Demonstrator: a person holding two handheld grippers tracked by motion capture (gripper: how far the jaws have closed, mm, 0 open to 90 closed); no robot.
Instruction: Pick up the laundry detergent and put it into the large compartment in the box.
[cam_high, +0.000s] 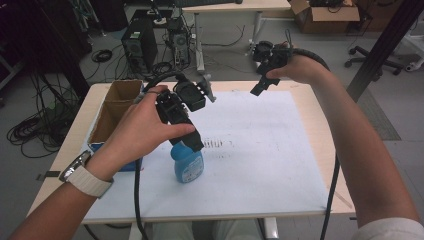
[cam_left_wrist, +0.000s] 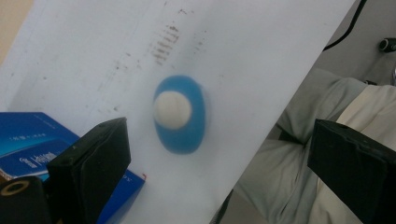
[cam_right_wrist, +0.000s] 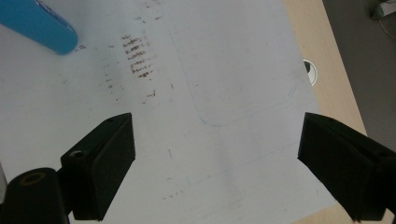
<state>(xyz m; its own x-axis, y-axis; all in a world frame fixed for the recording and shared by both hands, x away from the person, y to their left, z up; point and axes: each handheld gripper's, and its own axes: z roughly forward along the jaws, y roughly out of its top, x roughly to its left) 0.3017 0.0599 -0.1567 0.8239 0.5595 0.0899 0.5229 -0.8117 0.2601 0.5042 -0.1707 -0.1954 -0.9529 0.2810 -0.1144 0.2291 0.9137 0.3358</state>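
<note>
Bottle (cam_high: 187, 164) stands upright on the white sheet (cam_high: 260, 150), directly under the left gripper (cam_left_wrist: 215, 154), whose jaws gape wide and empty. The right gripper (cam_right_wrist: 217, 154) (also spread, holding nothing) hovers well apart. An off-centre descent could knock it over.

A lab or tech workroom, this one. Upper left of the high view, two desktop computer towers (cam_high: 140, 44) stand on the grey floor, with loose cables (cam_high: 32, 131) coiled and trailing along the left edge. Top centre, a height-adjustable desk (cam_high: 235, 6) on a pale metal leg. Upper right, an open cardboard box (cam_high: 324, 15) and the wheeled base of an office chair (cam_high: 372, 59). In the middle, a light wooden table (cam_high: 315, 125) covered by a white sheet (cam_high: 270, 150) smudged with brown marks.
</note>
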